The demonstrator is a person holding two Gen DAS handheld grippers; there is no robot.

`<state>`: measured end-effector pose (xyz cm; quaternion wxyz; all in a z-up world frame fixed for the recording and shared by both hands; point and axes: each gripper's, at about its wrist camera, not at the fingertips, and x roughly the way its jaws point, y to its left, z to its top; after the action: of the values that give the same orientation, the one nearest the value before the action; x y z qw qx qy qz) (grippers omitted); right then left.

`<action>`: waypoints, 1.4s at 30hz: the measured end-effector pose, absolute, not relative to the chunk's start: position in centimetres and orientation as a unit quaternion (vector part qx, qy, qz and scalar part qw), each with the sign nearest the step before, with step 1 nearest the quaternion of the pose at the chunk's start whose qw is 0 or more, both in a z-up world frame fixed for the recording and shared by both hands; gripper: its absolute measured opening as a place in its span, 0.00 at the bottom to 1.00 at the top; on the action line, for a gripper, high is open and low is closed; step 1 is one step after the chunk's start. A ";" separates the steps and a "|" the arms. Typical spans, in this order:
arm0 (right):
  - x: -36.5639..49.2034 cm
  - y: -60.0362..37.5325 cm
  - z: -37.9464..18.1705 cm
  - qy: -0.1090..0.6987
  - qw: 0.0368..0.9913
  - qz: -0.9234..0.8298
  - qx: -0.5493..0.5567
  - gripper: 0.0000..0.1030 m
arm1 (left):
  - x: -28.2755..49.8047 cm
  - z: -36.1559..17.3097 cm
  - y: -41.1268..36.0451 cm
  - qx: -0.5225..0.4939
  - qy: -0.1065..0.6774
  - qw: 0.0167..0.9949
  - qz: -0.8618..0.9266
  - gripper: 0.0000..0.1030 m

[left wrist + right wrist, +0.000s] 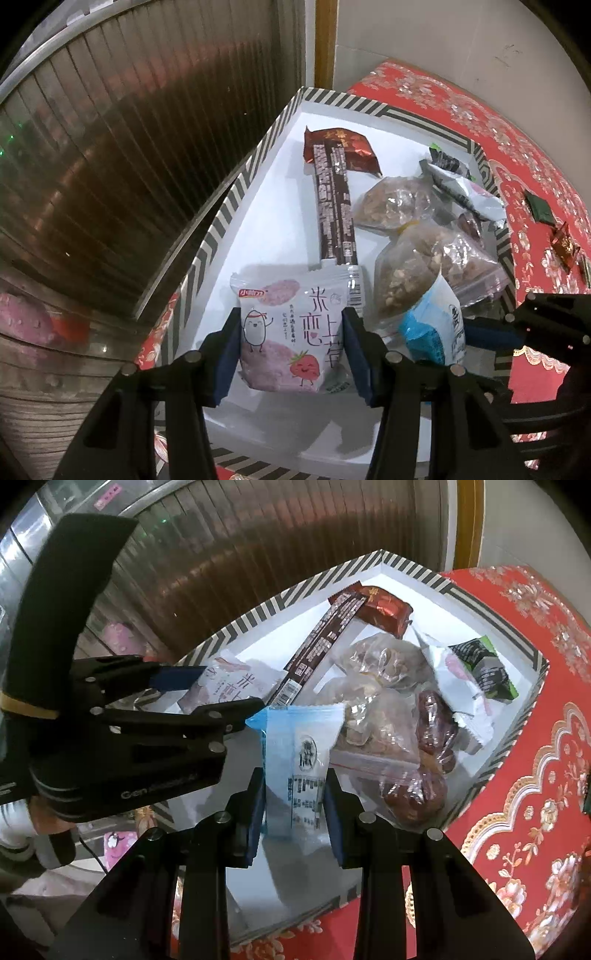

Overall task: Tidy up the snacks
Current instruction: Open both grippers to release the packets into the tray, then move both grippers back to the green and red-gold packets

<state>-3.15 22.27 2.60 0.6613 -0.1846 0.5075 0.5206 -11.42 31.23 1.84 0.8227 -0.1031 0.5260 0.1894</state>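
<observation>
Left gripper [291,347] clamps a pink strawberry rice-cake packet [291,332]; right gripper [293,812] is closed on a blue-and-white snack packet [295,760]. Both packets hang over the striped-rim white box [229,210], beside bagged nuts [402,273] and a brown bar [332,199].

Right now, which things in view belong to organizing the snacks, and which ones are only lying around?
Part of the job:
- left gripper, shut on the pink rice-cake packet
- right gripper, shut on the blue-and-white packet
- striped box, already holding the long brown bar and bags of nuts

Just lying about:
- red floral tablecloth
- ribbed metal shutter
</observation>
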 end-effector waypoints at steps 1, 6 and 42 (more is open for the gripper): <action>-3.2 22.4 2.5 0.508 0.660 0.521 -0.185 0.28 | -11.4 1.8 31.3 -0.103 0.527 0.822 0.190 0.53; -3.3 22.7 2.1 0.509 0.657 0.523 -0.188 0.28 | -11.4 1.6 31.7 -0.105 0.529 0.820 0.191 0.53; 1.8 11.0 4.4 0.516 0.721 0.456 -0.076 0.50 | -5.1 5.1 25.5 -0.076 0.513 0.847 0.117 0.81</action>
<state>1.78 10.96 4.43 0.7211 -0.0764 0.5161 0.4559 -5.09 25.46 5.14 0.8471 -0.0762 0.5127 0.1172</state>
